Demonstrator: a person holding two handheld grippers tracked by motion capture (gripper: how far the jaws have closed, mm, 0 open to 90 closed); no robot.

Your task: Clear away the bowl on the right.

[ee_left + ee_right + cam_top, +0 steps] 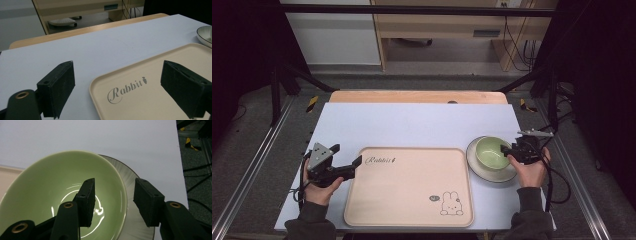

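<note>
A pale green bowl (490, 152) sits on a white plate (492, 174) right of a beige tray (409, 187) printed with "Rabbit" and a rabbit drawing. My right gripper (506, 149) is open at the bowl's right rim. In the right gripper view its jaws straddle the rim of the bowl (50, 190), one inside and one outside above the plate (128, 180), with a gap on both sides. My left gripper (347, 157) stands wide open at the tray's far left corner. The left gripper view has the tray corner (140, 82) between the jaws.
The tray, plate and bowl lie on a white sheet (412, 122) covering a wooden table. The plate's edge (205, 33) shows at the far right of the left gripper view. Black frame bars and cables flank the table, and a wooden desk stands behind.
</note>
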